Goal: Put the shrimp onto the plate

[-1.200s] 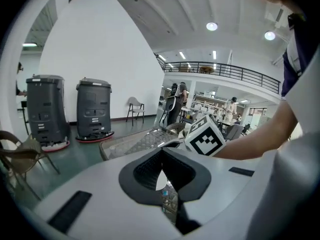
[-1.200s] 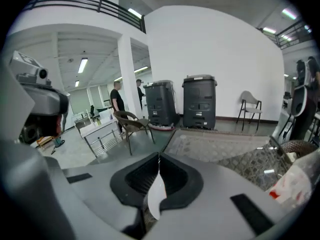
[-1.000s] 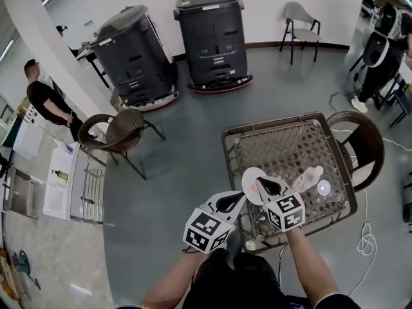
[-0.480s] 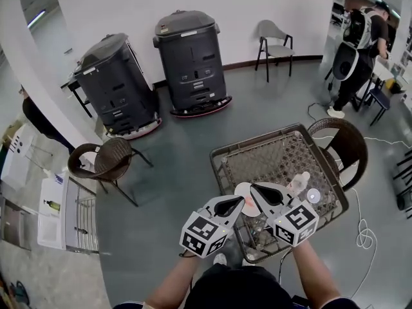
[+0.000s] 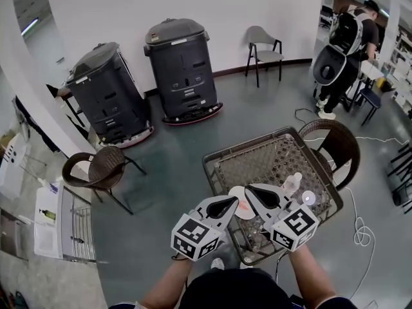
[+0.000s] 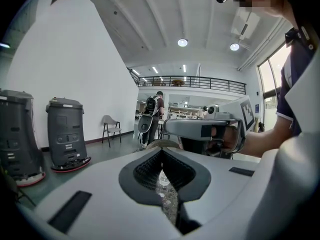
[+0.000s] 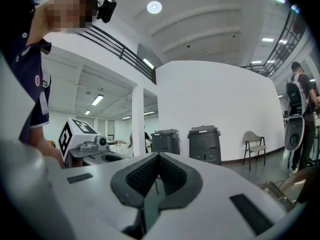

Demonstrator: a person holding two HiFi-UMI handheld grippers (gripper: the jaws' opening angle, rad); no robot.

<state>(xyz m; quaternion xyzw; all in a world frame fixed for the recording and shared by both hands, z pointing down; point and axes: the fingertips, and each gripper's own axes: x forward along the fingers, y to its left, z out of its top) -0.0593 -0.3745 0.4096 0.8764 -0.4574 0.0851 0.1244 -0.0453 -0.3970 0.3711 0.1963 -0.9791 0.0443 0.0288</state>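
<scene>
The left tool (image 5: 237,200) is clenched, its tips pressed together with nothing between them, as the left gripper view (image 6: 160,150) shows. The right tool (image 5: 249,188) is clenched and empty as well, its tips meeting in the right gripper view (image 7: 159,155). Both hang over the near side of the desk (image 5: 267,163), tips angled toward each other and close together.

Between and under those tips lies the white plate (image 5: 243,214). The left tool covers its near-left edge and the right tool its far-right edge. A small reddish piece, the shrimp (image 5: 246,205), lies on the plate, apart from both tools.

Just right of the right tool, a clear bottle (image 5: 293,184) stands on the desk's mesh top. It also shows through the gap below the left tool's tips (image 6: 161,180). A small pale disc (image 5: 309,198) lies beside the bottle.

A brown wicker chair (image 5: 340,143) stands against the desk's far-right side, and another (image 5: 96,169) sits well off to the left. Two dark grey machines (image 5: 182,63) stand by the white wall, with a grey chair (image 5: 261,44) to their right. A person with a backpack (image 5: 347,37) stands in the far right corner. A pale cable (image 5: 360,227) loops on the floor near the desk.
</scene>
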